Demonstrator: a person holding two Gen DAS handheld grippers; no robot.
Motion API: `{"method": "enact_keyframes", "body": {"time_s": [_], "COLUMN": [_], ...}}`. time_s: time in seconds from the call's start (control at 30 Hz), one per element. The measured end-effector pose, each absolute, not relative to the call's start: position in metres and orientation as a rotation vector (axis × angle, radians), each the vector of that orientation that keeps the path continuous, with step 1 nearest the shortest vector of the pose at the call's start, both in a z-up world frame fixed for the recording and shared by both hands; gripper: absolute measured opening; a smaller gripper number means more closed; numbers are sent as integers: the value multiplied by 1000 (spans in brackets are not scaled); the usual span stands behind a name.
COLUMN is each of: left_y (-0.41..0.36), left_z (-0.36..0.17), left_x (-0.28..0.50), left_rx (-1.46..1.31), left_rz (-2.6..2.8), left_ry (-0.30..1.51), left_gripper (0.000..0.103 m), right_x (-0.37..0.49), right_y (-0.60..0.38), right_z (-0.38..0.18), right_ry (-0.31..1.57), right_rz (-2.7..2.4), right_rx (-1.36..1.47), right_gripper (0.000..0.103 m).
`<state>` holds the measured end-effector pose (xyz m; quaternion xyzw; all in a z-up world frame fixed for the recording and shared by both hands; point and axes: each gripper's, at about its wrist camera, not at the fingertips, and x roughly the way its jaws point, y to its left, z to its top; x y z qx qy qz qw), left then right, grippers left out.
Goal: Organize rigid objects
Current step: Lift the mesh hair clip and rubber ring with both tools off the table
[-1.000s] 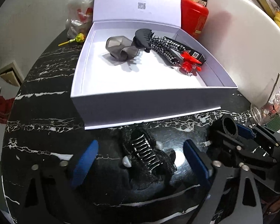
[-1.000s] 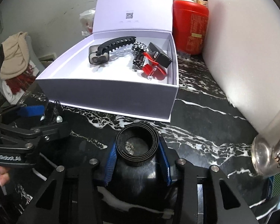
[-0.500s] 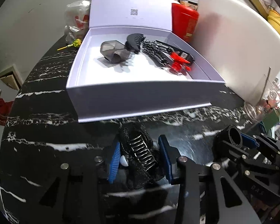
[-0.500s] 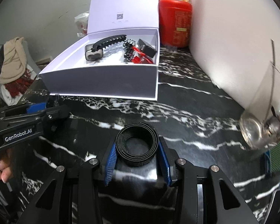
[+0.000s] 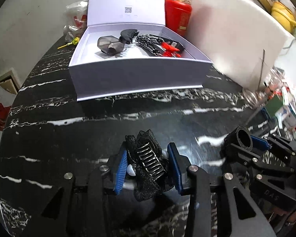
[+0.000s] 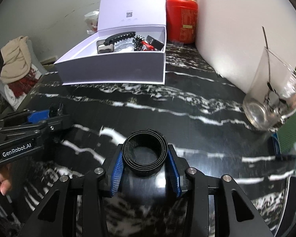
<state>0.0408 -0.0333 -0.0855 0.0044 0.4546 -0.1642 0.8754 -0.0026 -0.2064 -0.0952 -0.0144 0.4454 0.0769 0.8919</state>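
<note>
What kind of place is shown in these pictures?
Probably a lived-in home, not a lab: a cluttered black marble-patterned table, an open white gift box holding hair accessories, a red canister and a clear drinking glass.

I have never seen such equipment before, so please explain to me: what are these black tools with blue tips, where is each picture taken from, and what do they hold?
These are two hand-held grippers, not a robot; a person carries one in each hand. Each has a camera looking forward along its two blue-padded fingers, so each picture is taken from one gripper.

In the left camera's picture, the left gripper is shut on a black hair clip with a sparkly bow. In the right camera's picture, the right gripper is shut on a coiled black strap.

Below is a black marble table. On it stands an open white box already containing other hair clips and small things. A glass, a red container and a white board stand nearby.
</note>
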Motion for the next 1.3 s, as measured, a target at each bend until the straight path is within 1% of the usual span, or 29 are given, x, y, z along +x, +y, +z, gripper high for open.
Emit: {"method": "enact_keyframes", "body": {"time_s": [0.17,0.37,0.43,0.5,0.53,0.57,0.73,0.83,0.87,0.9,1.3], "left_y": [-37,-34,-35,-36,-37,-38,-39,-36,-37,-37,-34], "left_z": [-86,-87,-87,-87,-87,-87,-88,-88,-89,-89,-86], "left_x": [24,16,16,15,15,14,8,4,3,2,2], "left_rx": [70,77,78,80,89,97,97,83,94,104,71], "left_rz": [-367,-348,-337,-327,-321,-318,-314,-317,-312,-310,-336], "left_ry": [931,919,922,926,927,927,902,886,882,877,890], "left_gripper": [39,39,39,39,40,40,41,41,41,41,39], "right_x": [-22,-34,-35,-35,-35,-35,-36,-36,-36,-37,-38], "right_y": [-205,-206,-207,-207,-207,-206,-203,-203,-202,-201,-199], "right_z": [-95,-96,-96,-97,-97,-97,-99,-100,-100,-99,-98], "right_ry": [925,895,890,885,884,883,874,870,868,863,878], "right_rz": [144,129,122,125,127,128,108,95,87,97,110], "right_rx": [-46,-30,-21,-4,-2,-5,-42,-50,-63,-69,-76], "right_gripper": [41,43,48,59,61,62,62,61,52,41,40]}}
